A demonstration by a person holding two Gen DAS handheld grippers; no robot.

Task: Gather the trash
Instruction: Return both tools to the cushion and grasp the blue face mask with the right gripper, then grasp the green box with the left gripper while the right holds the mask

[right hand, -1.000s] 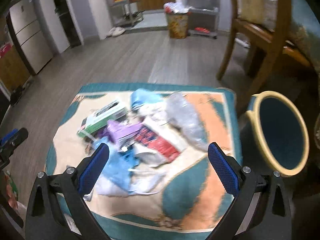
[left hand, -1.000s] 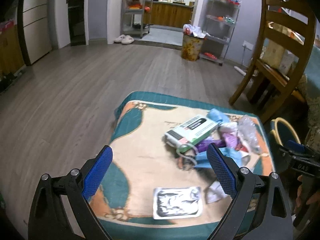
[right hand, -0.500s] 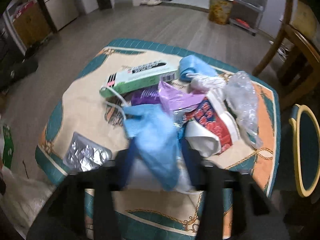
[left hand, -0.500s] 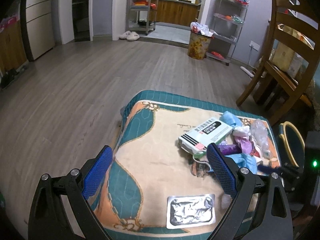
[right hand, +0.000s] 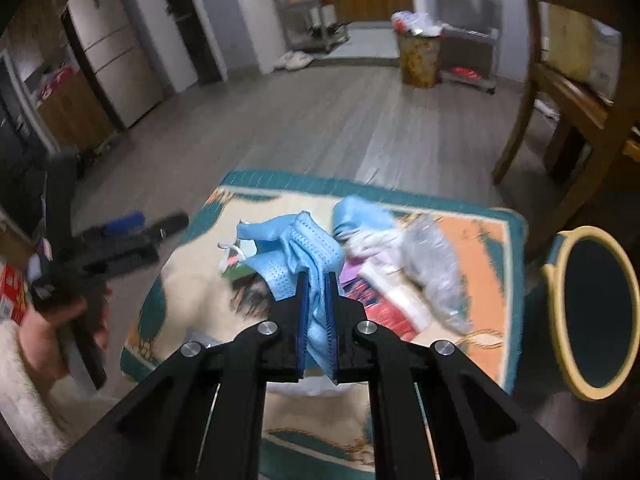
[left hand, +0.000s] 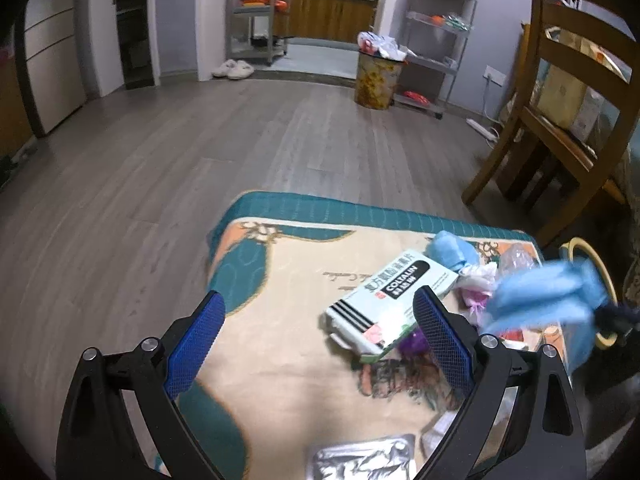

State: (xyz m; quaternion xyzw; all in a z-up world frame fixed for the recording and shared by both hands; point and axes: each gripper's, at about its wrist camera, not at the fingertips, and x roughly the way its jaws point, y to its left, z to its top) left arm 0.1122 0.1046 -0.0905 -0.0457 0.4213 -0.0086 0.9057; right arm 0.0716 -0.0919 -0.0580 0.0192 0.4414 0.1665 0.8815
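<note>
My right gripper (right hand: 316,280) is shut on a crumpled blue face mask (right hand: 296,248) and holds it above the trash pile on the patterned stool cushion (right hand: 480,240). The mask also shows blurred at the right of the left wrist view (left hand: 544,296). My left gripper (left hand: 320,320) is open and empty above the cushion (left hand: 280,340), with a white and green medicine box (left hand: 388,300) near its right finger. A silver blister pack (left hand: 360,456) lies at the cushion's near edge. A round teal bin with a yellow rim (right hand: 592,312) stands right of the stool.
The pile holds another blue mask (right hand: 360,216), a clear plastic bag (right hand: 436,264), a red and white wrapper (right hand: 384,304) and purple wrappers. A wooden chair (left hand: 568,120) stands at the right. A full waste basket (left hand: 376,76) and shelves stand far back.
My right gripper shut on the blue mask and lifted it off the pile, moving toward the right. My left gripper moved a little forward over the cushion and stayed open.
</note>
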